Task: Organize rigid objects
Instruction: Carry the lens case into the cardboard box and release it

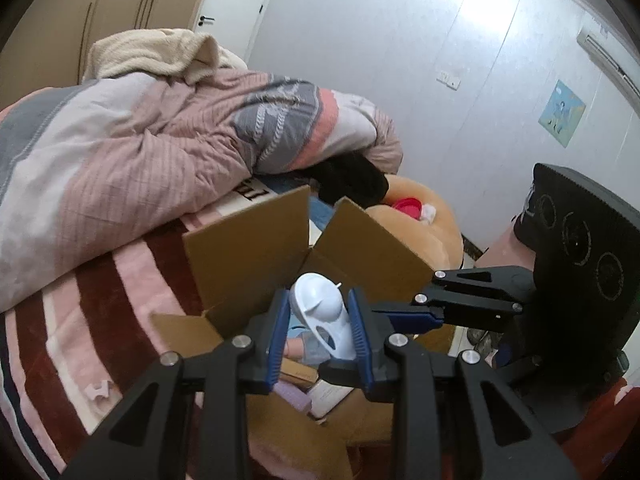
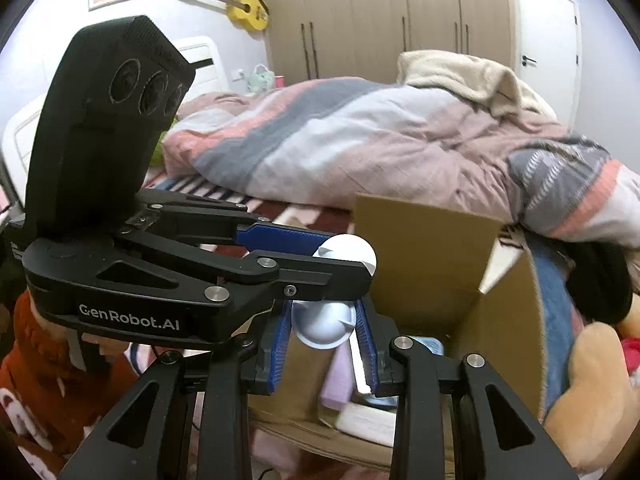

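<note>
A white plastic piece (image 1: 320,312) with a rounded head and a cut-out hole sits between the blue pads of my left gripper (image 1: 320,320), which is shut on it above an open cardboard box (image 1: 248,248). My right gripper (image 1: 400,312) comes in from the right, its tips hidden behind my left finger. In the right wrist view, my right gripper (image 2: 326,332) is shut on a white domed part (image 2: 324,326). The left gripper (image 2: 350,258) crosses just above it, holding a white disc (image 2: 352,254). Both white parts look like one piece. The box (image 2: 424,256) stands behind them.
The box holds lilac and white flat items (image 2: 340,380). It rests on a striped blanket (image 1: 100,300) on the bed, under a heaped quilt (image 1: 140,152). An orange plush toy (image 1: 420,216) and a black garment (image 1: 352,180) lie to the right. Wardrobes (image 2: 380,12) stand behind.
</note>
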A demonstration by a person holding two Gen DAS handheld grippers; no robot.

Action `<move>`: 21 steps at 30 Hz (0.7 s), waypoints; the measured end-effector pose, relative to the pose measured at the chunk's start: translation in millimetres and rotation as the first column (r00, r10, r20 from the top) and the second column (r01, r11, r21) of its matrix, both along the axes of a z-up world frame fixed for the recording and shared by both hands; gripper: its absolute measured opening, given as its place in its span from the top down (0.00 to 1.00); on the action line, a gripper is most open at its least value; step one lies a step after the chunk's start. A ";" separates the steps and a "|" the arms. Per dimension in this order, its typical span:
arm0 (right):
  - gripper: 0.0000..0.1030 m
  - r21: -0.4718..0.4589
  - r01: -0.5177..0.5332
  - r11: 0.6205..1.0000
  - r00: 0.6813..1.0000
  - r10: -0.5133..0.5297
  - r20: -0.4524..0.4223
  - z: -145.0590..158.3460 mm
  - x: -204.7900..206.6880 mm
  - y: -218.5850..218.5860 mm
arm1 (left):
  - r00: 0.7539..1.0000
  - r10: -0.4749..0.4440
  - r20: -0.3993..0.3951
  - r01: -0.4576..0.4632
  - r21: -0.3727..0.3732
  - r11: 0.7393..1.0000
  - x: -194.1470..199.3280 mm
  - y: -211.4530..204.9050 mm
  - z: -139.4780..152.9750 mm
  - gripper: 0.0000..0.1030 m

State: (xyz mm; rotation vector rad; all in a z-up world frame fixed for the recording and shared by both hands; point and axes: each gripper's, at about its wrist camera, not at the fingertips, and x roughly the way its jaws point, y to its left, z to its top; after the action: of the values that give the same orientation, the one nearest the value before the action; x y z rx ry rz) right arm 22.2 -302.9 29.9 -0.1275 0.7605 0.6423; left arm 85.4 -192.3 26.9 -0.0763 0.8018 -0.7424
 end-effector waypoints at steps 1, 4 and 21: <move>0.75 -0.004 0.004 1.000 1.000 -0.004 -0.005 -2.0 1.2 -2.6 | 1.000 0.004 -0.006 -0.004 0.012 1.000 2.0 -3.9 -2.2 0.74; 0.74 -0.022 0.031 0.999 0.999 -0.032 -0.016 -9.7 7.4 -10.5 | 1.000 0.011 -0.016 -0.011 0.031 0.999 3.9 -8.7 -6.1 0.58; 0.55 -0.051 0.054 0.997 0.998 -0.055 -0.011 -0.2 0.3 1.4 | 0.984 0.153 0.087 -0.156 0.038 0.987 -29.3 65.5 19.9 0.26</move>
State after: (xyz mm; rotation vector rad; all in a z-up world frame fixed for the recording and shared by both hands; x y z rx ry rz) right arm 22.5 -301.4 29.8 -0.1488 0.7898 0.5725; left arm 56.0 -126.8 46.8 -0.0661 0.7228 -0.5770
